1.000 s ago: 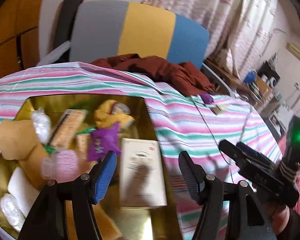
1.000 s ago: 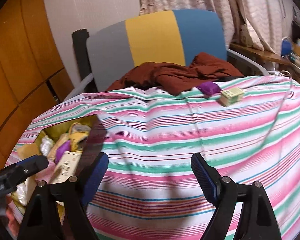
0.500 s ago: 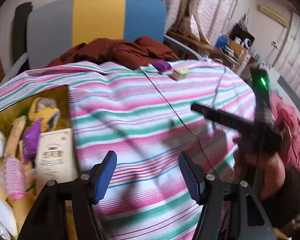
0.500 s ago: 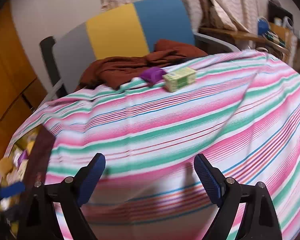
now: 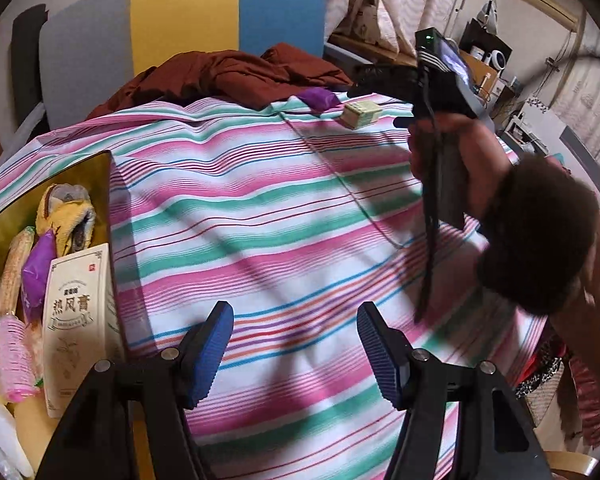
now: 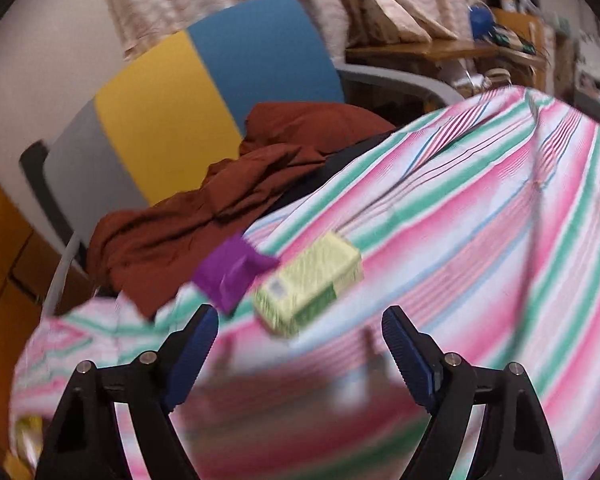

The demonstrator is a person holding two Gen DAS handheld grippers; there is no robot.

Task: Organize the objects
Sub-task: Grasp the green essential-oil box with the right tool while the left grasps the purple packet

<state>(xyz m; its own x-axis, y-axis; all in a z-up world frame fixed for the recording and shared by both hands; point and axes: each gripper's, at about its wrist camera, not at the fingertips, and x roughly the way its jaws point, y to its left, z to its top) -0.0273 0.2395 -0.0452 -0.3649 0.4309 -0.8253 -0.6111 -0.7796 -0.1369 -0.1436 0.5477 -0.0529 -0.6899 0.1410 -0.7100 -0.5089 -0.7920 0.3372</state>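
A small pale green box (image 6: 308, 284) lies on the striped tablecloth (image 6: 480, 240) with a purple packet (image 6: 230, 270) beside it on the left. My right gripper (image 6: 300, 314) hovers just short of the box. Its jaws are closing, wide apart, with nothing between the pads. In the left wrist view the same green box (image 5: 361, 114) and purple packet (image 5: 320, 98) lie at the table's far edge, where a hand (image 5: 480, 168) holds the right gripper. My left gripper (image 5: 292, 312) stands open and empty over the cloth, beside a gold tray (image 5: 60, 184).
The gold tray holds a cream printed box (image 5: 78, 320), a pink hair roller (image 5: 12, 356), a yellow cloth (image 5: 66, 216) and several wrapped items. A rust-brown garment (image 5: 236, 76) is heaped on a grey, yellow and blue chair (image 5: 180, 12) behind the table. A cluttered desk stands at far right.
My left gripper swung right, from over the tray to over the striped cloth. My right gripper moved across the table toward the far edge, and the green box now looms close.
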